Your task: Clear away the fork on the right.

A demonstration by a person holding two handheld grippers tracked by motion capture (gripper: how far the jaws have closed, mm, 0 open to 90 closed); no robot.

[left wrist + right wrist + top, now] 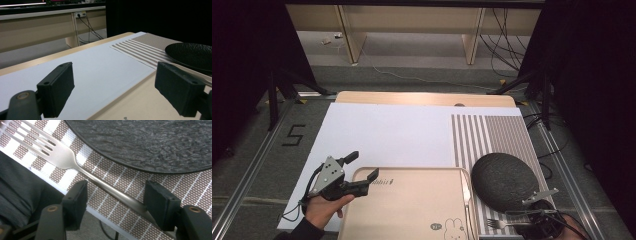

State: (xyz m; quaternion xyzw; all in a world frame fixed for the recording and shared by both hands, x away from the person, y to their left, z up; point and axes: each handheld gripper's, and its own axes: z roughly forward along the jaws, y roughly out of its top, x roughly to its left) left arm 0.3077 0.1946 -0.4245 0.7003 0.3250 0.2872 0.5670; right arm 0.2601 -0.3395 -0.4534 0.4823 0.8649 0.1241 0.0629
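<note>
Leftmost, our left gripper (pixel 362 169) hangs with jaws spread and empty over the far-left corner of the beige rectangular tray with a rabbit print (pixel 407 210). Further right lies the dark textured round plate (pixel 504 181) on the brown-and-white striped placemat (pixel 492 135). Beside it, our right gripper (pixel 116 202) straddles the silver metal fork (pixel 75 162), jaws apart, not yet pinching. We judge the thin handle could slip or pivot on closing.

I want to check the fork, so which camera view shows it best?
The right gripper view: the fork lies close up on the striped mat, handle between the open right gripper. The high view shows it small beside the black plate.
</note>
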